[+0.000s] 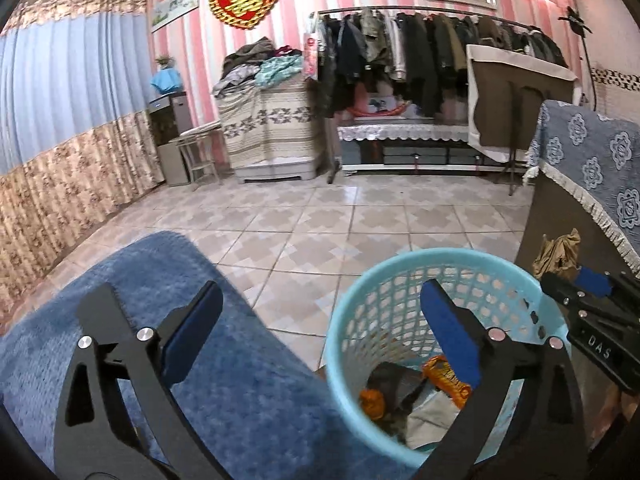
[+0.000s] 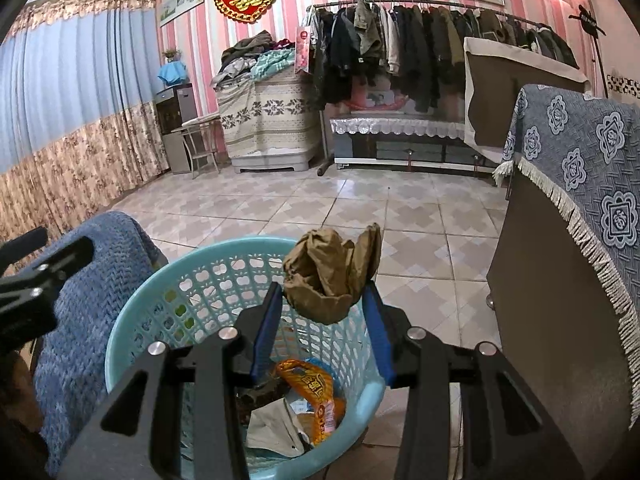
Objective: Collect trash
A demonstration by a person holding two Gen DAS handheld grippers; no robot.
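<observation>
Right wrist: right tool [image 2: 322, 312] clamped on upright crumpled brown paper [image 2: 332, 276]; left tool [image 1: 320, 328] agape.

Your left gripper's [image 1: 320, 320] handles run off the bottom edge of the left wrist view, and its right finger hides part of the basket's [image 1: 340, 320] contents. At the right edge, the other gripper [image 1: 576, 284] is cut off. In the right wrist view, black arms cover the basket's near rim.

L gripper [image 1: 322, 328] jaws wide, empty, above teal basket [image 1: 348, 320]; orange wrapper [image 1: 446, 376] inside; R gripper [image 1: 576, 280] holds crumpled brown paper [image 1: 558, 254].
</observation>
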